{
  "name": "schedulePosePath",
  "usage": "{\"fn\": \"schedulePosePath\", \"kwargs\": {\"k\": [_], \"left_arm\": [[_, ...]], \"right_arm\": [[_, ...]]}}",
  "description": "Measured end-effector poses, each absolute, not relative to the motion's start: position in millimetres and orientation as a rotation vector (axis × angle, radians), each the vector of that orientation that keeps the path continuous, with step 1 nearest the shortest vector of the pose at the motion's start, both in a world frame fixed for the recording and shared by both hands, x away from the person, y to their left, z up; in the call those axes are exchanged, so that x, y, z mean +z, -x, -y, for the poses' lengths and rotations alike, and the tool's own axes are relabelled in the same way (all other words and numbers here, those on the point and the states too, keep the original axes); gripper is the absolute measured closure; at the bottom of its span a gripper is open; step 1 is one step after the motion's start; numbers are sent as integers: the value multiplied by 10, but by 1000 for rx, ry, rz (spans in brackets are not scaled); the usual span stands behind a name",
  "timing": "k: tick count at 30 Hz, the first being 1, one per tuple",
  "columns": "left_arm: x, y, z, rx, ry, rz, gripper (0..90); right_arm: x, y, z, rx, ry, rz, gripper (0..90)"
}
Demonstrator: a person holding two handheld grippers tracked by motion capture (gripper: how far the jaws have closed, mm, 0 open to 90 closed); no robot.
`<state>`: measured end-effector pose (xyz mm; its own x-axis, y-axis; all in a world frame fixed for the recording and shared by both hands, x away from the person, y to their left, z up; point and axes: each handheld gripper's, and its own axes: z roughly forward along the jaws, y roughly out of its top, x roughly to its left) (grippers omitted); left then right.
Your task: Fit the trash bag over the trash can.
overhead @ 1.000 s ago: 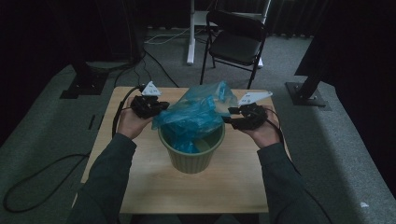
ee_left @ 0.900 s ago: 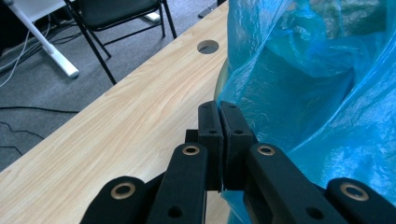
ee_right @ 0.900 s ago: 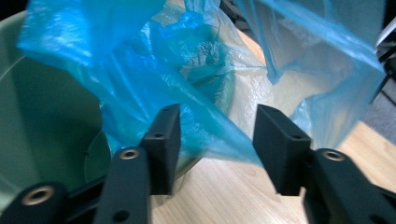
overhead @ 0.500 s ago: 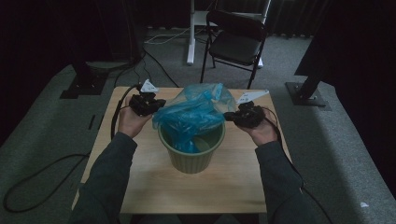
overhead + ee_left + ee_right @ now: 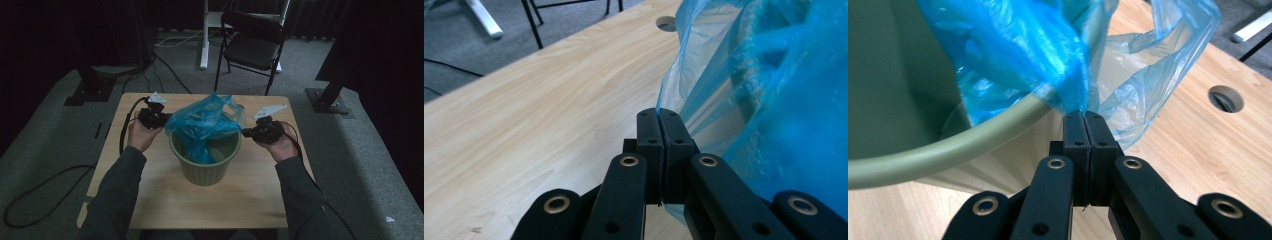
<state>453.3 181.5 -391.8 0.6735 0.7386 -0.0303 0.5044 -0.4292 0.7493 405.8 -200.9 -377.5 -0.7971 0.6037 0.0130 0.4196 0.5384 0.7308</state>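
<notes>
The wooden table carries a green waste bin at its middle, and every other thing sits around that bin. Above and partly inside it hangs the blue plastic bin liner, its lower end down in the bin, its mouth held over the rim. A second ago the liner bunched closer over the opening; now the two hands stand farther out to either side of the bin, so the film is drawn wider — by my reading the mouth is being opened to fold it over the rim, not yet done. The left gripper, left of the bin, has its jaws pinched tight on the liner's edge. The right gripper, right of the bin just outside the rim, clamps the opposite edge.
</notes>
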Motion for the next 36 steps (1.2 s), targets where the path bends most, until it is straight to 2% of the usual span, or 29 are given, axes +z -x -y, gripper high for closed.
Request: {"fn": "schedulePosePath", "kwargs": {"k": [9, 16, 28, 36], "left_arm": [[-4010, -4430, -1882, 353, -2103, -945, 874], [-4020, -4157, -1992, 334, -2051, -898, 848], [-4014, -3805, -2056, 340, -2003, -835, 851], [-4030, -3724, -2016, 342, -1999, -836, 865]], "right_arm": [[-3783, -3965, 2042, 1100, -823, -2570, 896], [-3765, -3801, 2126, 1159, -770, -2587, 894], [-3775, -3534, 1991, 1183, -633, -2653, 873], [-3801, -3508, 1918, 1160, -622, -2661, 885]]}}
